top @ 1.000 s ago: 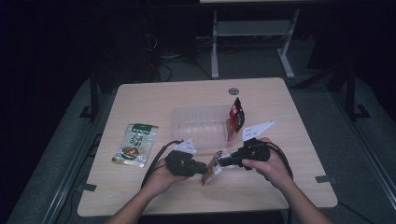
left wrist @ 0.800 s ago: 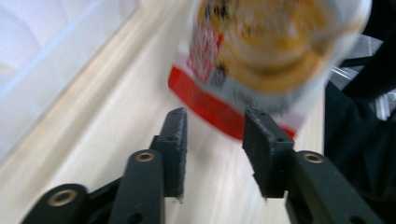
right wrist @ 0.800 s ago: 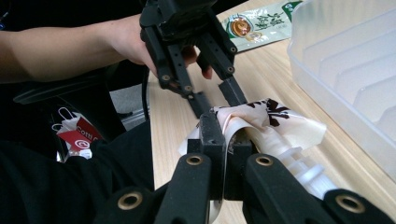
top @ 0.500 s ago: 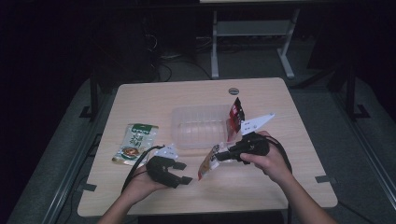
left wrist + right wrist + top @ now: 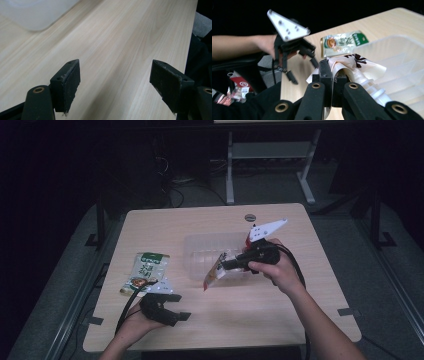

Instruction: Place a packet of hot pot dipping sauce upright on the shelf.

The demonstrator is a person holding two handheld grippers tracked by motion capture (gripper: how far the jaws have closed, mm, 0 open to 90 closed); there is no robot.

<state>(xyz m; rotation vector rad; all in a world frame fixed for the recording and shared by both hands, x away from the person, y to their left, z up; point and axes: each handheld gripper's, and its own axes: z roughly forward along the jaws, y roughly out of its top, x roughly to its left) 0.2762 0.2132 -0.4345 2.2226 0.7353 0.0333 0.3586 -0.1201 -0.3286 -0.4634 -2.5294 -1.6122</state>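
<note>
My right gripper point(image 5: 226, 265) is shut on one end of a white and brown snack packet point(image 5: 214, 274), which hangs off the table at the front edge of a clear plastic container point(image 5: 200, 251). In the right gripper view the jaws pinch the crumpled packet point(image 5: 354, 65), with the container point(image 5: 404, 60) just behind it. My left gripper point(image 5: 175, 312) rests low near the table's front left, open and holding nothing. In its own view the left gripper point(image 5: 116, 81) is spread wide over bare wood. A green packet point(image 5: 147, 270) lies flat to the left of the container.
A red packet point(image 5: 248, 240) peeks out behind the right gripper's grey plate. A small round disc point(image 5: 250, 217) sits near the table's far edge. In the right gripper view the left gripper point(image 5: 298, 53) and the green packet point(image 5: 343, 41) lie ahead.
The left gripper has drawn back from the packet toward the front left, open. The right gripper has carried the packet up and away, to the container's front edge.
</note>
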